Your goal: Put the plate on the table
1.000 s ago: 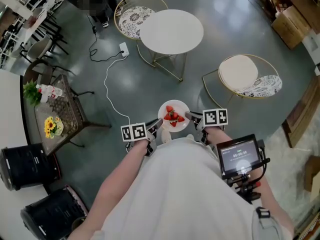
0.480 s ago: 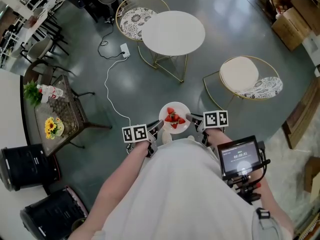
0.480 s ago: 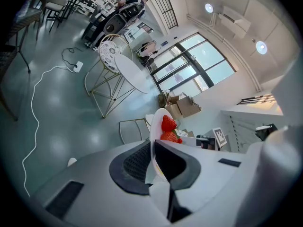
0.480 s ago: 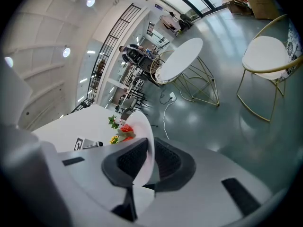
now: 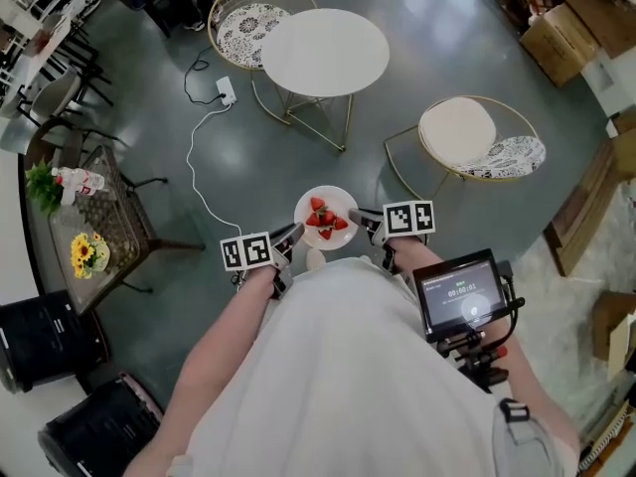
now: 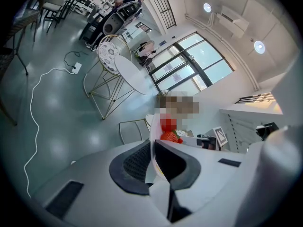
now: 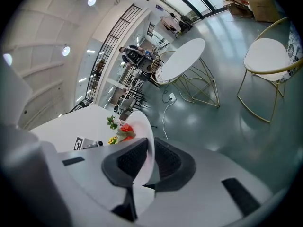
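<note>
1. The white plate [image 5: 338, 198] hangs in the air just in front of the person's body, over the bare floor. It looks level and carries a small heap of red strawberries [image 5: 324, 218] at its middle.
2. The left gripper [image 5: 294, 233] has the plate's left rim and the right gripper [image 5: 360, 217] has the opposite rim. In each gripper view the thin rim runs edge-on between the dark ribbed fingers [image 6: 135, 167], which are pinching it.
3. The round white worktop [image 5: 325, 52] lies ahead of the plate, well apart from it and a little to the left, with nothing on it. The plate is round, so it has no long axis. The line between the two grips runs across the person's front, and neither gripper is nearer the worktop.
4. The carry is probably only partly done. The plate will need to travel forward and keep flat, or the strawberries may roll.
5. A wire-frame chair with a patterned cushion [image 5: 238, 18] stands at the worktop's far left and a second chair [image 5: 477, 137] stands to its right. A white cable [image 5: 199, 157] trails over the floor.
</note>
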`<action>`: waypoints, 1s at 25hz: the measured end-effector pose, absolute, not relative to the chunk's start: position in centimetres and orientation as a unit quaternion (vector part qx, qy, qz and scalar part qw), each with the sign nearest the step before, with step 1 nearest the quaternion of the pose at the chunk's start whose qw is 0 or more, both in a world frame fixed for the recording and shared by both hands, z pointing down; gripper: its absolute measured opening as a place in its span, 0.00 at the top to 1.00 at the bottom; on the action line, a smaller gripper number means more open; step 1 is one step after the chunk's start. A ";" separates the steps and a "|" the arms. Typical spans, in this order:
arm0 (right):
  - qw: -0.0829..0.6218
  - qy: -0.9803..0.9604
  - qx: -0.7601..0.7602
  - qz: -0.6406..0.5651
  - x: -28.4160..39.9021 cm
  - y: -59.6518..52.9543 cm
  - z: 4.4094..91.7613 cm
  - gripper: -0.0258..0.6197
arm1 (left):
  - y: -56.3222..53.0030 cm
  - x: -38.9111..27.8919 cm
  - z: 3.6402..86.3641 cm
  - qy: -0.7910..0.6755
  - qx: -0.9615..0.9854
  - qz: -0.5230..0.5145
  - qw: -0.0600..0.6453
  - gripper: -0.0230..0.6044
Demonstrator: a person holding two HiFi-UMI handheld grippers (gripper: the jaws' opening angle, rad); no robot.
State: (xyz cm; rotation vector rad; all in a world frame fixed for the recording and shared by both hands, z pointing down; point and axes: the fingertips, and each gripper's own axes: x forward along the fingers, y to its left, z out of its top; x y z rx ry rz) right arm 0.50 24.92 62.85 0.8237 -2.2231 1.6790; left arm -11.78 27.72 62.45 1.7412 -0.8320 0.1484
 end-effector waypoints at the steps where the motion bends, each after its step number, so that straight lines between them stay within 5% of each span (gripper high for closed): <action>1: 0.119 -0.760 0.282 0.574 0.5 24.9 62.8 0.91 | 27.7 -11.7 62.4 -0.353 0.742 0.063 0.567 0.93; 25: 0.145 -0.768 0.268 0.563 -5.5 21.5 65.6 0.91 | 25.3 -17.7 64.9 -0.369 0.732 0.035 0.572 0.93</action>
